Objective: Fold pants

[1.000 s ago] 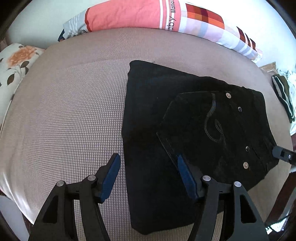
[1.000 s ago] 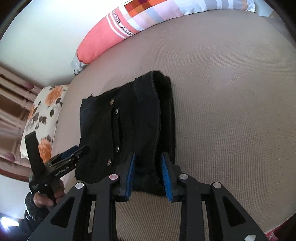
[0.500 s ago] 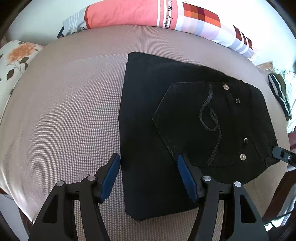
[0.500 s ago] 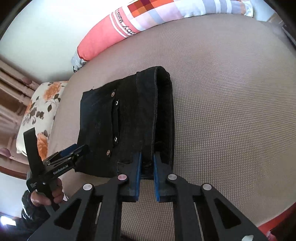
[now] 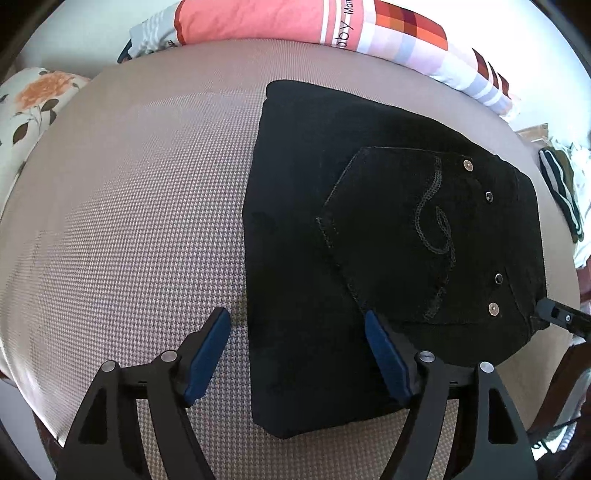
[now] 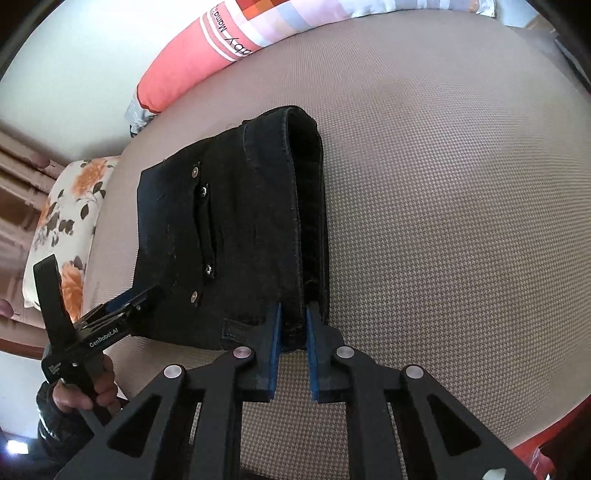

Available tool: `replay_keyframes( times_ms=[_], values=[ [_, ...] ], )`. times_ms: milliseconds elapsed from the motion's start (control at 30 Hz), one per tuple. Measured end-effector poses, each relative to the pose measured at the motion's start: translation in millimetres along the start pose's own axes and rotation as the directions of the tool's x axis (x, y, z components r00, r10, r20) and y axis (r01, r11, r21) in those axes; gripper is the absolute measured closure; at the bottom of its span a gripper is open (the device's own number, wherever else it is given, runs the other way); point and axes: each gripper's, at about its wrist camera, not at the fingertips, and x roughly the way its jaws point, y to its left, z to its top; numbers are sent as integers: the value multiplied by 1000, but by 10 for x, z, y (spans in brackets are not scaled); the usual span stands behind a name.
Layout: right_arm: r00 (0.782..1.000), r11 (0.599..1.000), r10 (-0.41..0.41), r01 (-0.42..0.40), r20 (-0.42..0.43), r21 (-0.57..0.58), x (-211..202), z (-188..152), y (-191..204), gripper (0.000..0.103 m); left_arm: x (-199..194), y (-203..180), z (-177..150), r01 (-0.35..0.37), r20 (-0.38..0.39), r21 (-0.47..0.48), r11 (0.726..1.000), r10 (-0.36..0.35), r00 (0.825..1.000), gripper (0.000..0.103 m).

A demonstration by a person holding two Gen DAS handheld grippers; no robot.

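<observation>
The right gripper [image 6: 293,332], a black two-finger claw with blue pads [image 6: 274,345], is clenched on the near end of the thick waistband fold of the black folded denim pants [image 6: 229,240]; its two fingers stand nearly together with the doubled cloth pinched between them. In the left wrist view only its black tip [image 5: 561,317] shows, touching the right-hand corner of the pants beside a metal rivet.

The left gripper [image 5: 297,347], of the same black build with blue pads [image 5: 207,350], is released: its fingers are spread wide, one over bare cover just beside the left edge of the pants, the other over the dark cloth by the lower point of the stitched back pocket [image 5: 402,243]. Whether the pads touch the cloth cannot be told. In the right wrist view this gripper [image 6: 122,314] sits at the near left corner of the pants, held by a bare hand [image 6: 92,387].

The pants lie folded into a compact rectangle on the beige woven bed cover [image 5: 129,221], toward the bed's near edge, pocket side up, with embroidered swirl and rivets visible.

Along the far edge of the bed lies a long coral, white and checked bolster pillow [image 5: 258,22]. A white pillow with orange flowers [image 6: 62,229] sits at the bed's left side. A striped dark garment [image 5: 561,192] lies past the right edge.
</observation>
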Motion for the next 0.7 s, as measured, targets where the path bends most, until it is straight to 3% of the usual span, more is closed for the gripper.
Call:
replay_keyframes(
  times_ms=[300, 700],
  values=[
    [999, 999, -43, 43, 5, -11, -38, 41, -15, 66, -6, -91, 30, -33, 14, 31, 999, 33, 999, 27],
    [998, 998, -58, 58, 9, -36, -26, 250, 108, 57, -67, -259, 55, -75, 30, 74, 994, 73, 997, 27]
  ],
)
